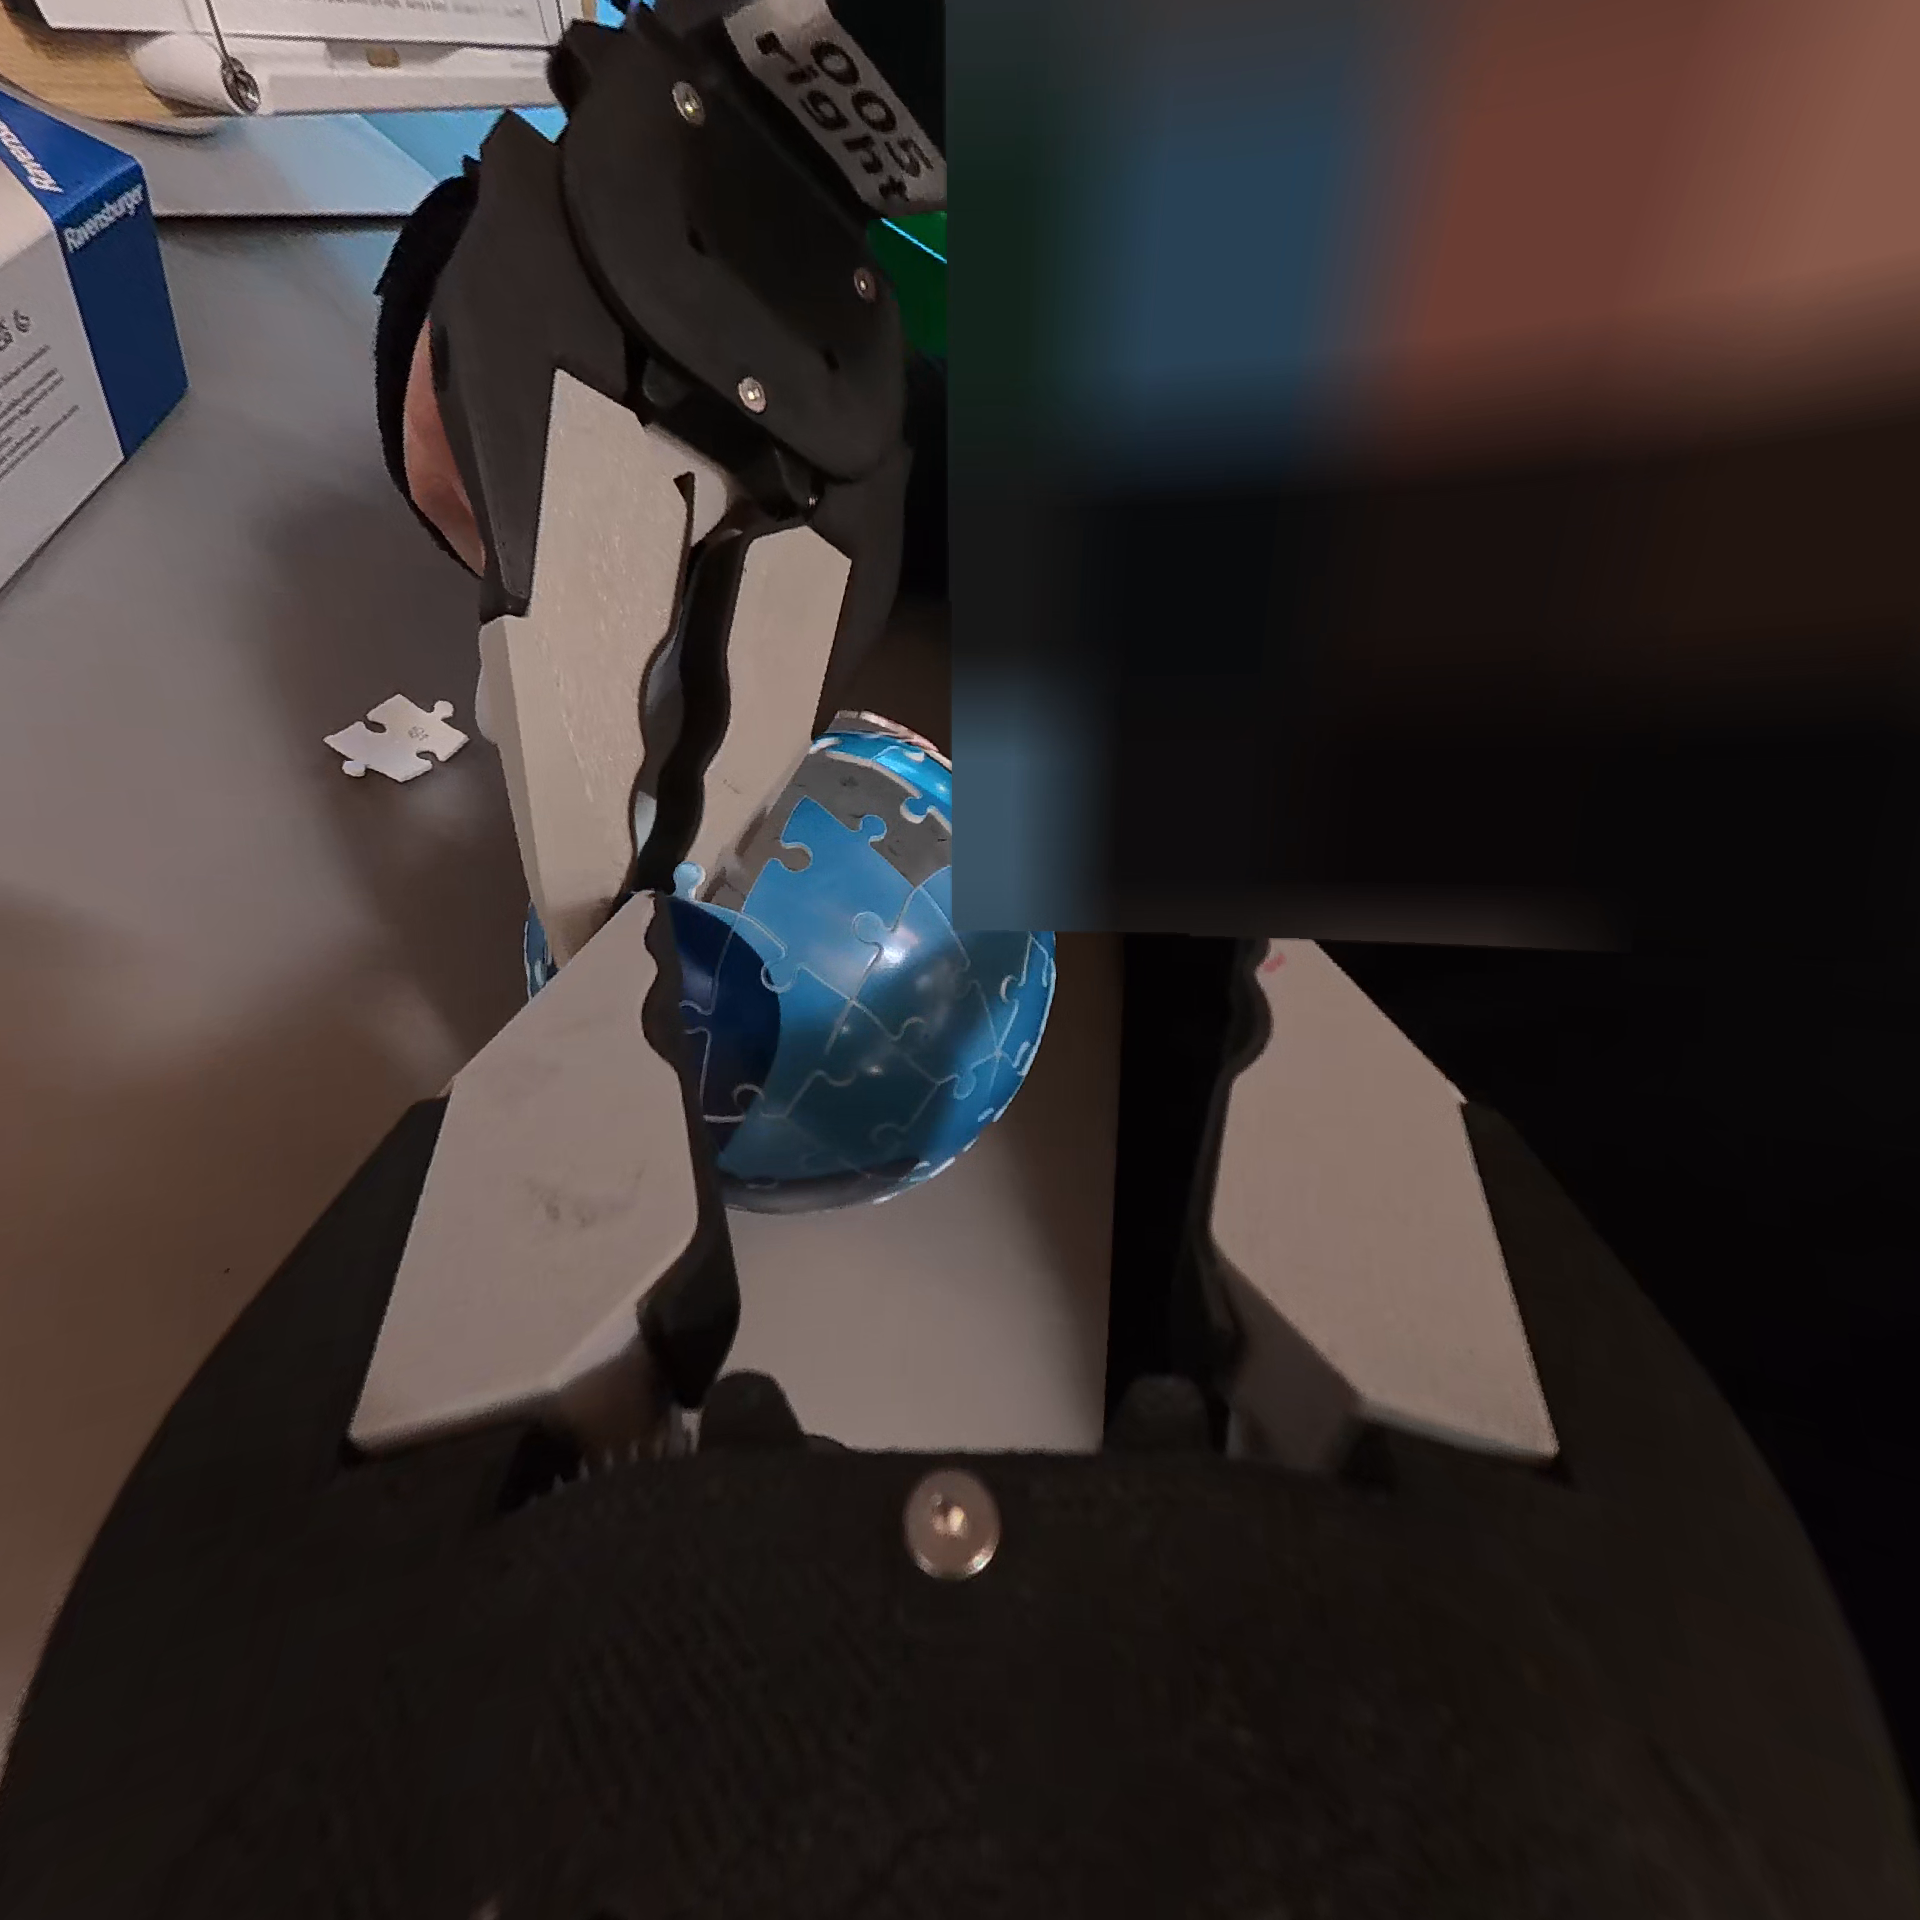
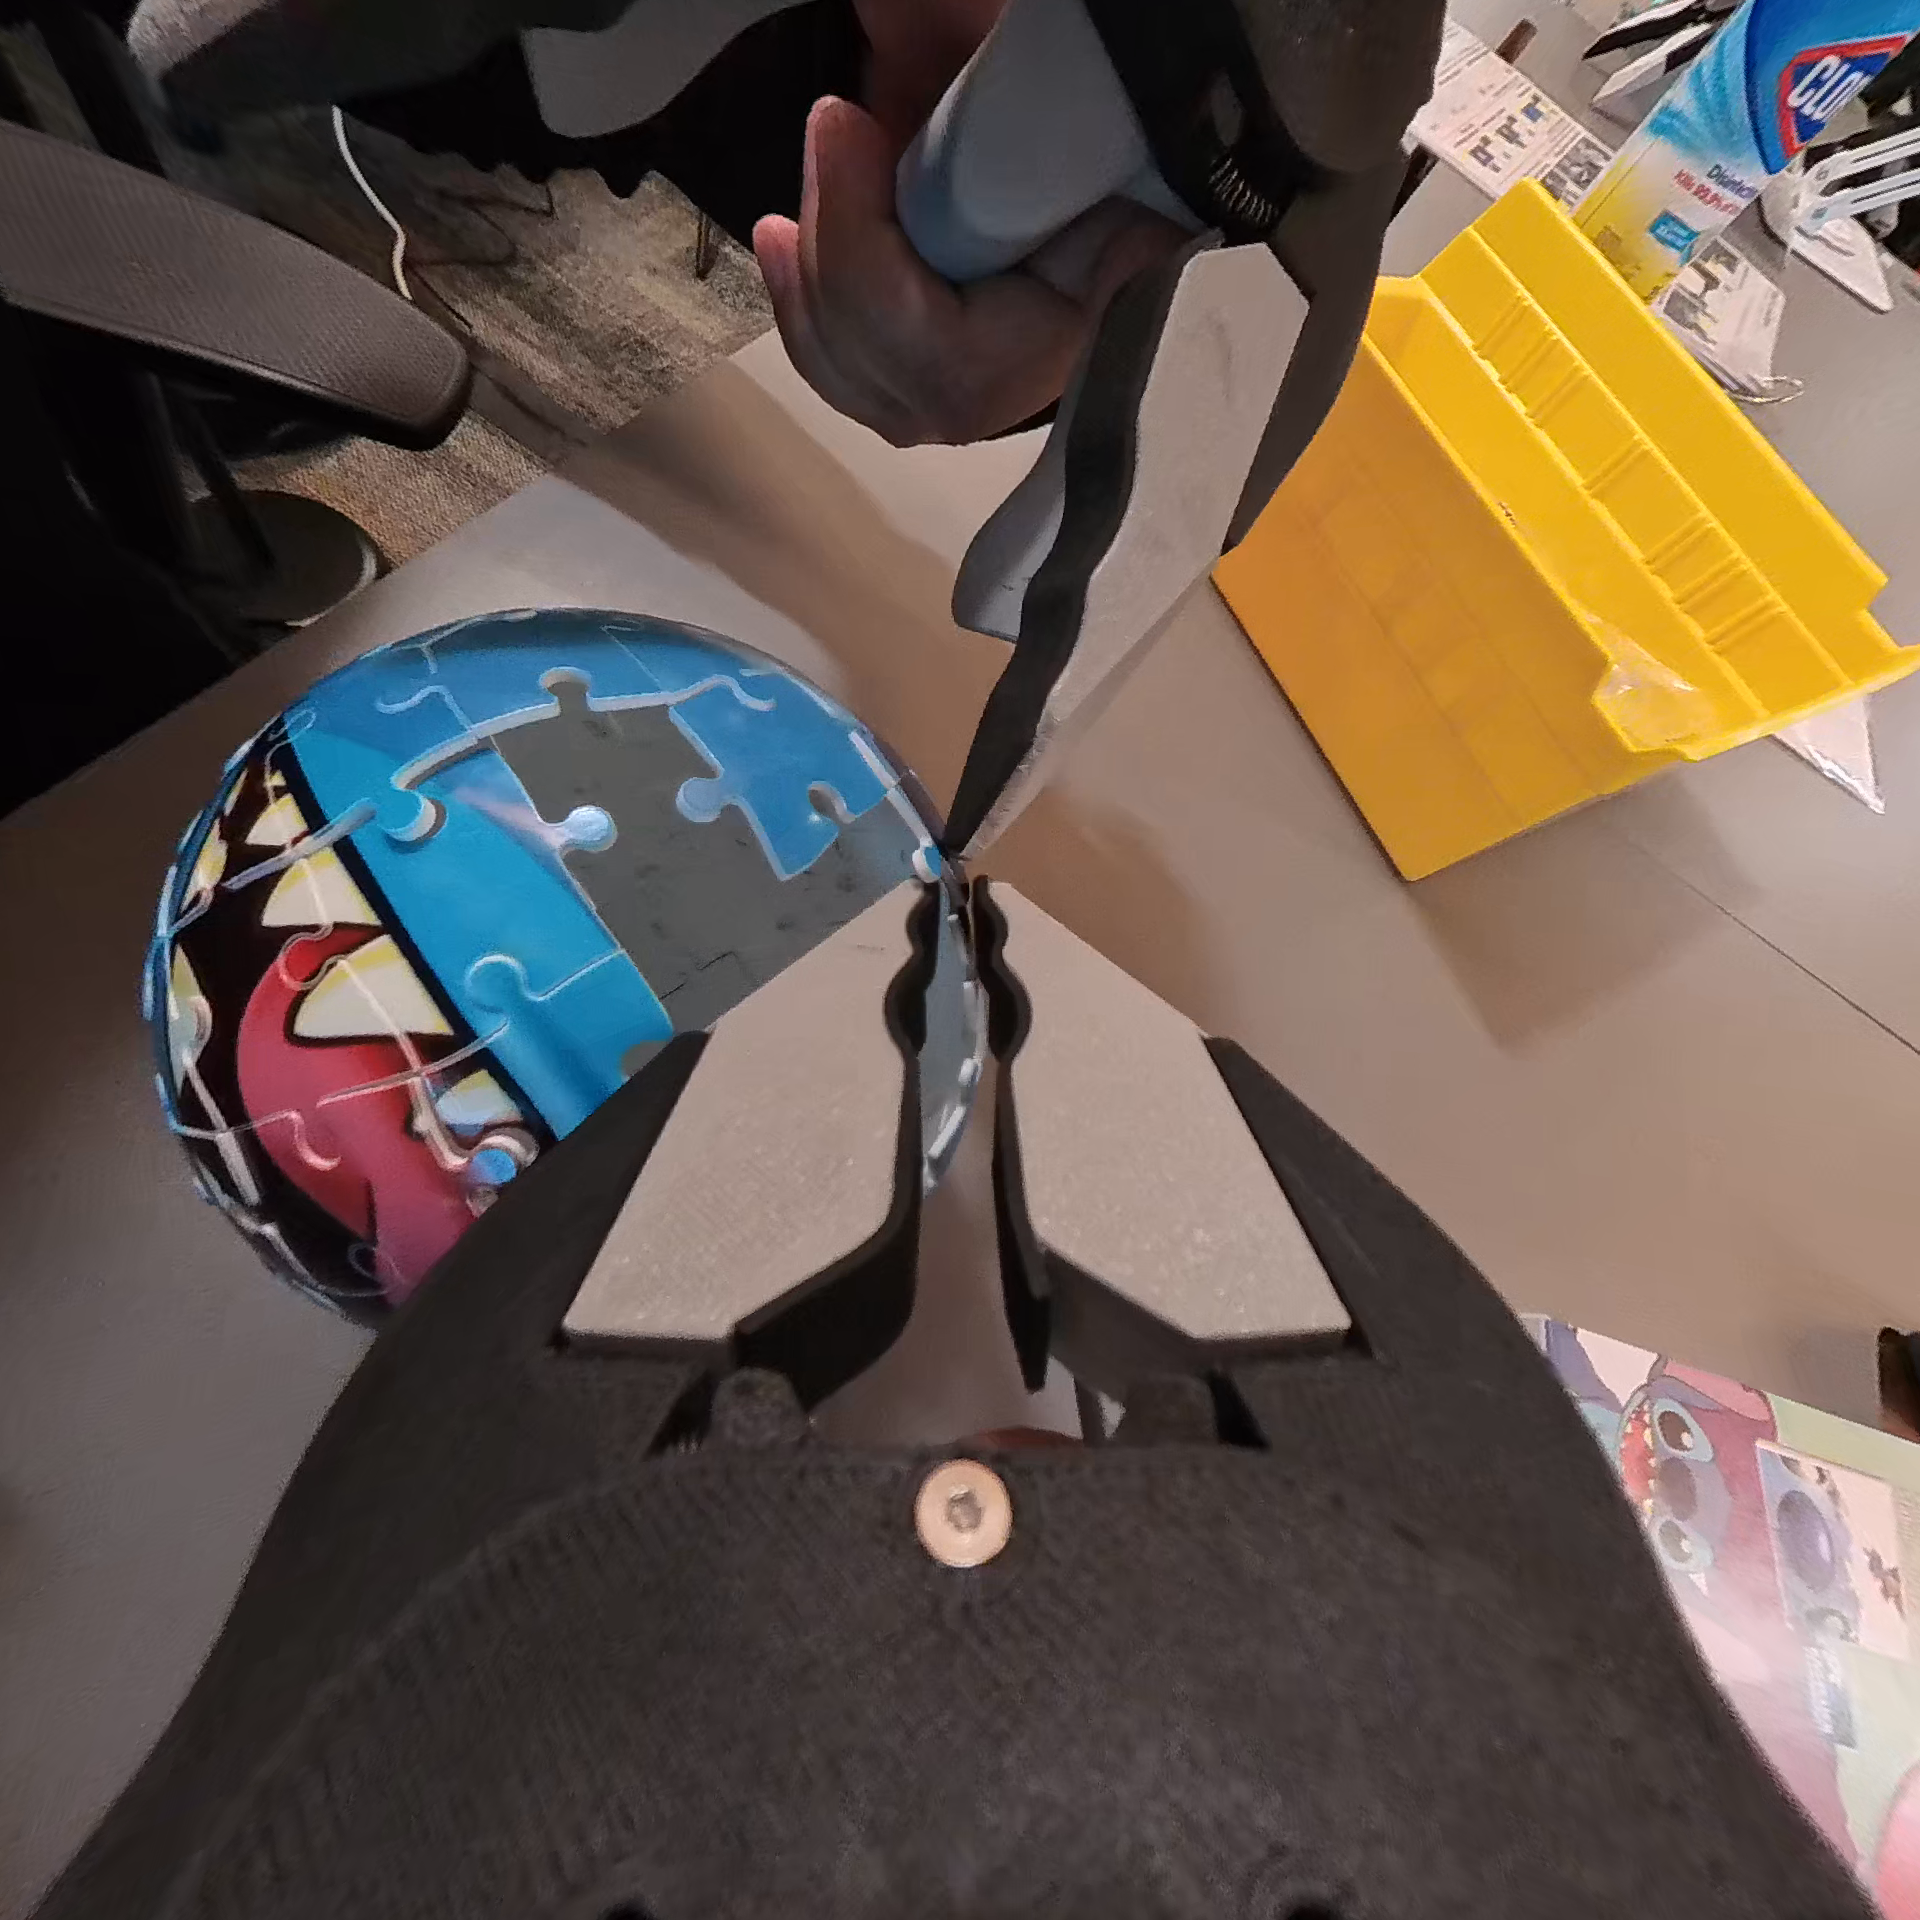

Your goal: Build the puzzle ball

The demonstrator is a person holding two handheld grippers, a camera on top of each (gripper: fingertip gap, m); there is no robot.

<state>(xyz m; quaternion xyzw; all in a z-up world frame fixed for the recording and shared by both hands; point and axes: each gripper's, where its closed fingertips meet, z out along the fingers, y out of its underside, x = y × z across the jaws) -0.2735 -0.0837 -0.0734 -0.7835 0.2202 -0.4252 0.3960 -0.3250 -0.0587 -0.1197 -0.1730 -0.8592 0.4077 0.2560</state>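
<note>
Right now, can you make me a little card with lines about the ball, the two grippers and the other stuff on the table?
ball: blue with a toothy mouth, on the table, not finished, a gap shows
right gripper: shut on the ball's edge
left gripper: open, one fingertip against the ball
piece: white side up, loose on the table, apart from the ball
bin: yellow, on the table, apart from the ball
box: blue and white, farther back
</note>
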